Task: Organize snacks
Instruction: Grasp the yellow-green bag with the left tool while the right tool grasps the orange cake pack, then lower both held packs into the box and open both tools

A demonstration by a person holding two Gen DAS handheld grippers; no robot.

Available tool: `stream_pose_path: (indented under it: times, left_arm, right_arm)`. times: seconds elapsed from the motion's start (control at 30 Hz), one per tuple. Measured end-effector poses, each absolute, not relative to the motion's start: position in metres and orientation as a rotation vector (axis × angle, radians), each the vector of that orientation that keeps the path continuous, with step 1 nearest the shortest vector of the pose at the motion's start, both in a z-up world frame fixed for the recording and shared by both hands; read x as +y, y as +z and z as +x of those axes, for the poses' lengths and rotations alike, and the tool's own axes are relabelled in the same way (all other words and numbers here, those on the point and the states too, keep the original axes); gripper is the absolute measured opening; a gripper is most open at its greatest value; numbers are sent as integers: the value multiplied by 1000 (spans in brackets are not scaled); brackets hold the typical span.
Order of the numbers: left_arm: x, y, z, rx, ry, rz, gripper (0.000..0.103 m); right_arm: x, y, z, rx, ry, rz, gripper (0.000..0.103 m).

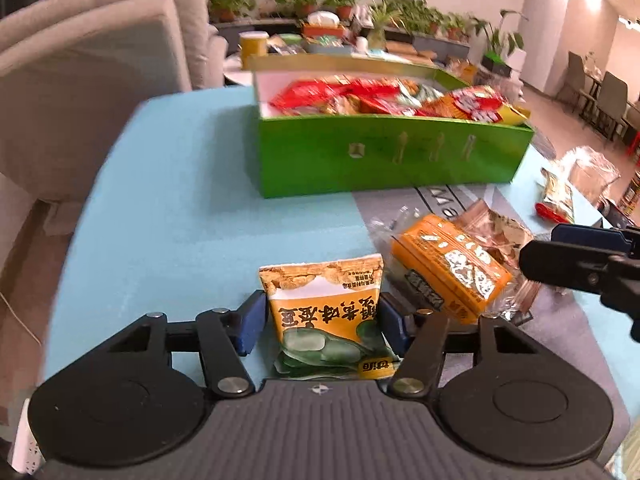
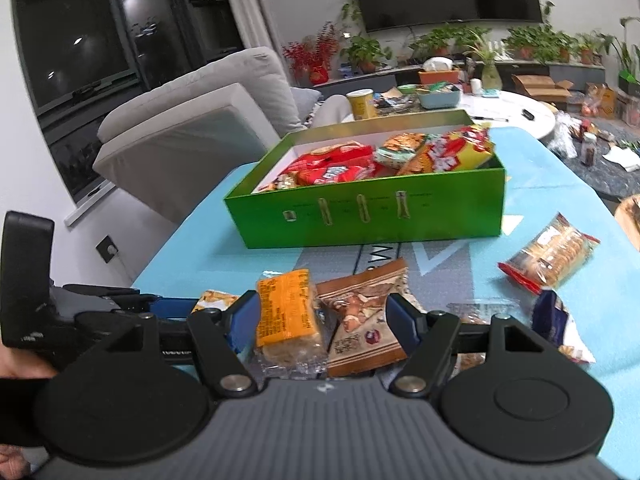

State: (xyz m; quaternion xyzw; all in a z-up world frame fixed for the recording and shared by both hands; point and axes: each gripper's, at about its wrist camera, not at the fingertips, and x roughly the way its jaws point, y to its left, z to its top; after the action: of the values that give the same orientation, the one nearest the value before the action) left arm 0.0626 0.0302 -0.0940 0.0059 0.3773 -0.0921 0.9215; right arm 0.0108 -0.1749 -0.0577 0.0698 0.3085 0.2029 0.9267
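Note:
An orange, white and green snack packet (image 1: 320,300) stands between the blue pads of my left gripper (image 1: 323,320), which press on both its sides. Beside it on the blue table lie an orange wrapped bar (image 1: 448,268) and a brown packet (image 1: 500,236). My right gripper (image 2: 324,320) stands open at these two, the orange bar (image 2: 286,312) and brown packet (image 2: 364,320) showing between its fingers, with no grip visible. Behind them stands the green box (image 2: 360,216), filled with red and yellow snack bags.
A cracker pack (image 2: 552,256) and a blue-and-white bag (image 2: 560,328) lie to the right on the table. A grey sofa (image 1: 80,100) stands past the table's left edge. A round white table (image 2: 520,112) with clutter is behind the box.

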Motion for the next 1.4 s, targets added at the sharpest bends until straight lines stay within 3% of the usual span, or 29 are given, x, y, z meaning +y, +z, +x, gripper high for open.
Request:
stream_pose_path:
  times: [0.97, 1.4]
  left_arm:
    - [57, -104, 67, 729, -180, 19, 57]
    - [50, -75, 43, 668, -172, 23, 53]
  right_arm:
    - [-107, -80, 48, 785, 416, -76, 60]
    - [-129, -49, 29, 688, 427, 52, 60]
